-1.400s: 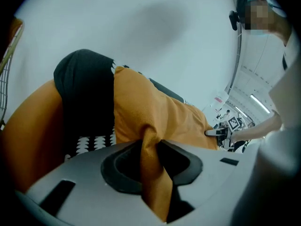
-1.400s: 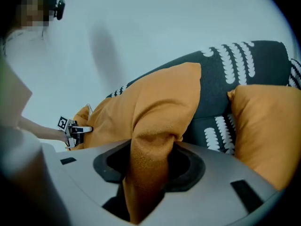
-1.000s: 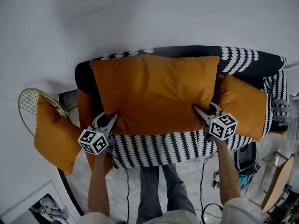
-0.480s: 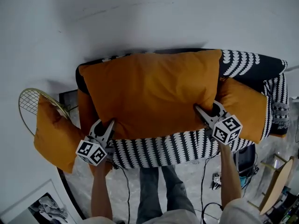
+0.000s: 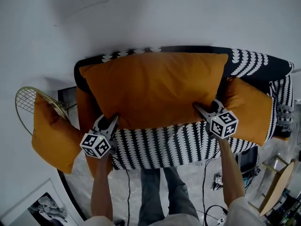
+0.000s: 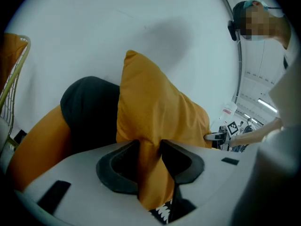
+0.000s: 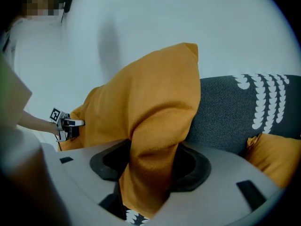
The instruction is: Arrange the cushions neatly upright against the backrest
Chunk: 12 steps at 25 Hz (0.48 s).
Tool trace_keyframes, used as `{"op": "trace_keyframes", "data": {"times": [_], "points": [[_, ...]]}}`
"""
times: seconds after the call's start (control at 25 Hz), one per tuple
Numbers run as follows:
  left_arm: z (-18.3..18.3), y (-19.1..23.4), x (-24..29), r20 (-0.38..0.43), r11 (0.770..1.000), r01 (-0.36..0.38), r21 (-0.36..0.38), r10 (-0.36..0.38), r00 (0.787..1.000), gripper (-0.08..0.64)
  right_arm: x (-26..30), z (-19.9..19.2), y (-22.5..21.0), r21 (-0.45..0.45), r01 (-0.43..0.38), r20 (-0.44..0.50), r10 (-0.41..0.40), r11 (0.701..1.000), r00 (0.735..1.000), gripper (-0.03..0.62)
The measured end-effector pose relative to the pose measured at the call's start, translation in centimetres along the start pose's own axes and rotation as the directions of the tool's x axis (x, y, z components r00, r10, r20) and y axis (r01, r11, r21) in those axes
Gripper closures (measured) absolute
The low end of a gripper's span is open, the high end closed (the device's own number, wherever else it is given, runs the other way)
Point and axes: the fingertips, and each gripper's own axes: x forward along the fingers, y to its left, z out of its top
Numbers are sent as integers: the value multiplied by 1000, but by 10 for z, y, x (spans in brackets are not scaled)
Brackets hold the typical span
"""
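Large orange cushion [image 5: 150,88] is leaning against the backrest of the sofa [image 5: 164,147], its long axis running left to right and its near edge resting on the seat. At the far left, a smaller orange cushion [image 5: 51,136] is sitting in a gold wire frame [image 5: 27,100], well apart from the sofa. Another orange cushion [image 5: 84,112] is standing at the sofa's left end. The left claw [image 5: 112,121] is pinching the large cushion's near left corner, a thin fold of matte woven fabric squeezed between narrowly parted jaws. The right claw [image 5: 204,105] is gripping the near right corner; its jaws have just been opening and are standing wider, with a thick bunched fold filling the gap. To the right, a plump orange cushion [image 5: 251,109] is leaning at the sofa's right end. The sofa's cover is showing black cloth with white scalloped rows.
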Motion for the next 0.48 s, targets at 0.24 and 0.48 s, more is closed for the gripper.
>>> {"op": "trace_keyframes", "data": {"times": [0.24,0.48], "points": [[-46,28,26,-112,999,-45,-9,44,993,376,24,-48,-17,-12,50,-99,-51,999,994,305],[-57,46,42,-139,996,-87,-8,85,987,319,40,-63,-36,-14,114,-94,-115,993,989,257]]}}
